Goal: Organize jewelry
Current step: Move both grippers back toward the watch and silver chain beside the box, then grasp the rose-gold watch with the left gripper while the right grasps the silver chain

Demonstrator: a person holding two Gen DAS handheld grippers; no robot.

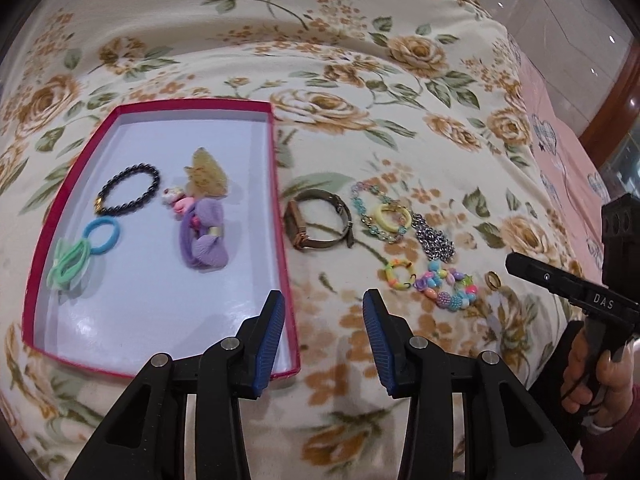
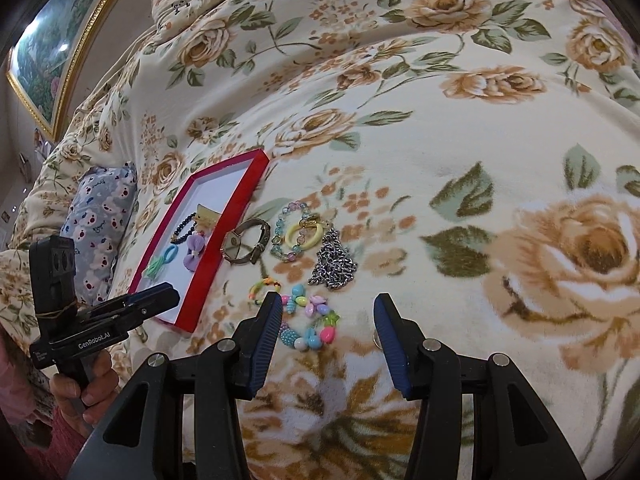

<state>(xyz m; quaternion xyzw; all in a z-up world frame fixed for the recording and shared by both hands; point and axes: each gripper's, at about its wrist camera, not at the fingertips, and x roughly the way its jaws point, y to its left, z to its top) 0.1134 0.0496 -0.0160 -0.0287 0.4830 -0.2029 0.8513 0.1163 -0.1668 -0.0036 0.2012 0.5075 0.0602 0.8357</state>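
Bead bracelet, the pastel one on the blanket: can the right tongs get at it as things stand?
Probably yes. The right tongs stand open with the bead bracelet lying just ahead between the fingers, flat on the blanket. Nothing covers it; the small colourful ring and chain lie apart from it.

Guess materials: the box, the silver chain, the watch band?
Box: likely glossy cardboard, red walls, white floor with sheen.
Silver chain: metal by look, bright glinting links.
Watch band: probably fine metal mesh, dull bronze; too small to be sure.

Fuzzy cloth blanket (image 1: 400, 80), shiny metal chain (image 1: 434, 238)
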